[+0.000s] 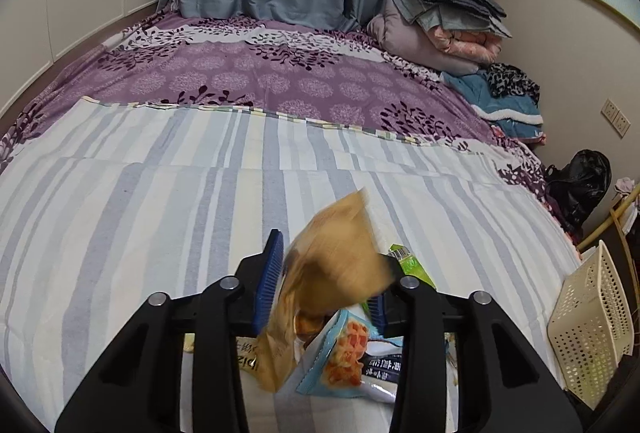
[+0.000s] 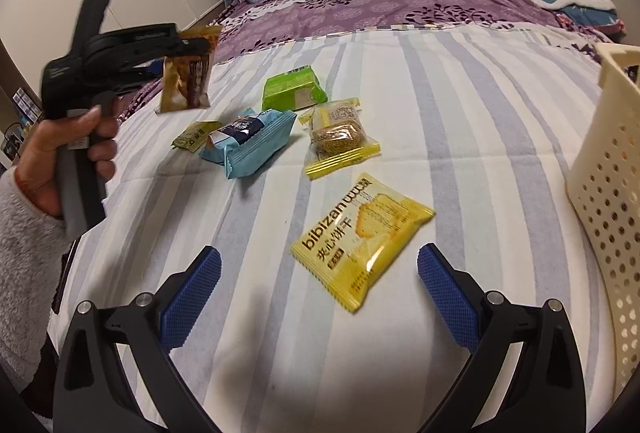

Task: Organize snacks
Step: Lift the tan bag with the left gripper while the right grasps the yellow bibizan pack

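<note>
A: What does the left hand-held gripper [image 1: 326, 281] have?

B: It is clenched on a tan snack packet [image 1: 332, 273], blurred in its own view. In the right wrist view that same packet hangs from its tip, lifted clear of the bed [image 2: 460, 105], and a hand [image 2: 60, 153] in a fuzzy grey sleeve [image 2: 24, 233] grips the handle.

A: And the right hand-held gripper [image 2: 320, 293]?

B: Released, its blue pads [image 2: 192, 297] spread wide with nothing between them. It hovers over the striped sheet, and a yellow biscuit packet [image 2: 360, 245] lies just ahead of it.

A: Where are the other snacks?

B: All on the bed farther out: a clear packet with yellow ends [image 2: 340, 137], a light blue packet [image 2: 252, 141], a small olive sachet [image 2: 196, 135] touching the blue one's left side, and a green packet [image 2: 294, 89] behind them.

A: The basket?

B: A cream perforated basket [image 2: 608, 161] stands at the right edge of the bed. I cannot tell whether it holds anything.
</note>
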Available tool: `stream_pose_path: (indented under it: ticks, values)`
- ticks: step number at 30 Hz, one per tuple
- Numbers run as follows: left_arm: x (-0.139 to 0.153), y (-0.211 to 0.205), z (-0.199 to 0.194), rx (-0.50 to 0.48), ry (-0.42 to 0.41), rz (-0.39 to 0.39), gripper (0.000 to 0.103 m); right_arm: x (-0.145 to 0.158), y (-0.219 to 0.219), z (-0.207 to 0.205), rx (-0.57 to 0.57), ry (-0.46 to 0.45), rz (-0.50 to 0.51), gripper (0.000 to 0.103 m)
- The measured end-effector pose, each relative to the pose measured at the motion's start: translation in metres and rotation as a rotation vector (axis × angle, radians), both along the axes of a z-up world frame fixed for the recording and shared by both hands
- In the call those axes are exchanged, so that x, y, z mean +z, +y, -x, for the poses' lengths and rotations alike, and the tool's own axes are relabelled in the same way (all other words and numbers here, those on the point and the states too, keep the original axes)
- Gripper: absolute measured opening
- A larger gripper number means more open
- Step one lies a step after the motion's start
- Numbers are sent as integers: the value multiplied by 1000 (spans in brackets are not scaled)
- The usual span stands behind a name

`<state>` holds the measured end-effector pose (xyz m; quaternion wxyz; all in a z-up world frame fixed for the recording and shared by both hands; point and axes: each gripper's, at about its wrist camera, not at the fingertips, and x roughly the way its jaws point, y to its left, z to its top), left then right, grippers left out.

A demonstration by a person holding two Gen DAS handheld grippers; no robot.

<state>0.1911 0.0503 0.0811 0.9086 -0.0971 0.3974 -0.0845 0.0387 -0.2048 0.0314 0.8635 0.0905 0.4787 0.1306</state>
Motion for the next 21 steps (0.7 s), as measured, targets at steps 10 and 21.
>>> stream_pose_path:
  ticks: [10,21]
  values:
    - [16,31,26,10,-27,35,38,-14,18,-22,13,-6,76,96]
    - [-20,24,16,-19,74,38,91,-14,23,-25,-12,-37,239,69]
